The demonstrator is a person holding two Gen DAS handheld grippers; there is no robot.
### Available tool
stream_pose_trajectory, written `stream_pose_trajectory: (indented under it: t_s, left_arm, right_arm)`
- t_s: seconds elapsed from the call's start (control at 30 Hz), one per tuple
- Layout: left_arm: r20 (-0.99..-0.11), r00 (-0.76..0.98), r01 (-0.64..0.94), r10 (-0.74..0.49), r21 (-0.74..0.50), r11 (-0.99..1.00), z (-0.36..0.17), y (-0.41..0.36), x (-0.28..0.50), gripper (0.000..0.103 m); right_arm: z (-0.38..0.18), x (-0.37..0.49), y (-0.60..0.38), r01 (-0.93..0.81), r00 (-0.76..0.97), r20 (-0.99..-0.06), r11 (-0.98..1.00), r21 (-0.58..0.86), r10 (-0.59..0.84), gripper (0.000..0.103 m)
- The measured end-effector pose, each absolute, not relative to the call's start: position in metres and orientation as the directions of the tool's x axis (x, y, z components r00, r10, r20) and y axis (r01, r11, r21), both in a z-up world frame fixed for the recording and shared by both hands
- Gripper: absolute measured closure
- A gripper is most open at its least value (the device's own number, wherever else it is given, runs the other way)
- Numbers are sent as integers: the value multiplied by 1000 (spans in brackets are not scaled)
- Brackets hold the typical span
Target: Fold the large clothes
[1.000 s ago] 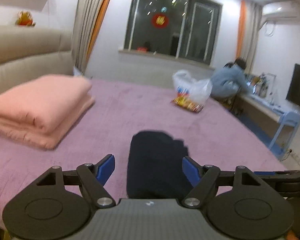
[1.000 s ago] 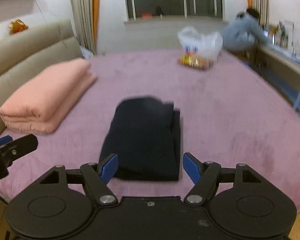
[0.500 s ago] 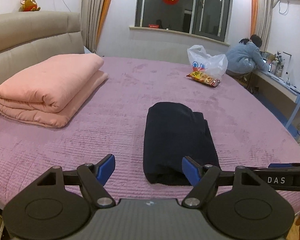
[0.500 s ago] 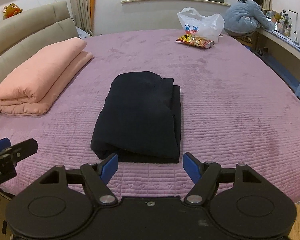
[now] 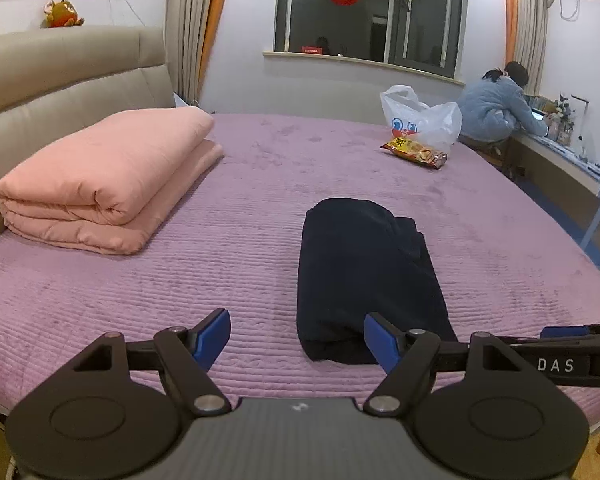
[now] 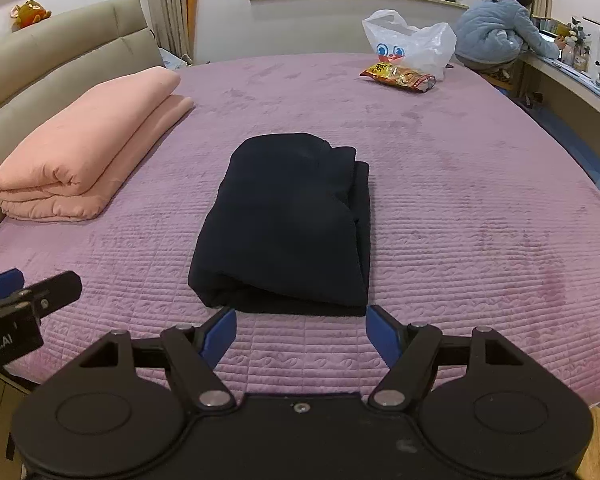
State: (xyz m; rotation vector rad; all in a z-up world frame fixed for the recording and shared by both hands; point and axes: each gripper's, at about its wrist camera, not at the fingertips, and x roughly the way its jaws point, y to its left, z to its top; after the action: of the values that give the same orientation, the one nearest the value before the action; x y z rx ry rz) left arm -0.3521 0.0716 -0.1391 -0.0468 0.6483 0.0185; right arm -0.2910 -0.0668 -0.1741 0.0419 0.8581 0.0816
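Both grippers wide, near bed [image 6: 480, 208] edge; folded garment [image 6: 288, 224] probably untouched.

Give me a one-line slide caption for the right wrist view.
Open right gripper poised before a folded dark garment on the purple bedspread, pink quilt alongside.

Soft indoor light, sharp frames, fisheye-curved edges, dark corners

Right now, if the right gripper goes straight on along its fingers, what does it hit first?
Most likely the near edge of the folded dark garment, which lies dead ahead of the open right gripper on the purple bedspread. Depth is hard to judge; it may touch bedspread first.
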Motion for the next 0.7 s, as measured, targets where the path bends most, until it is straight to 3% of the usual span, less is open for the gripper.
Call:
stream_pose_trajectory:
  t_s: [0.27, 0.47, 0.7]
  left_arm:
    - [-609, 793, -49, 18, -35, 998, -138, 72, -354, 27]
    - [-568, 816, -76, 111, 84, 994, -132, 60, -360, 27]
    - [-568, 818, -58, 98, 87, 995, -125, 55, -363, 21]
  right_arm:
    - [-175, -294, -67, -61, 649, -755, 995, 77, 98, 19]
    - [-175, -294, -68, -62, 648, -755, 995, 78, 99, 19]
    - [-172, -297, -69, -72, 653, -749, 994, 83, 110, 19]
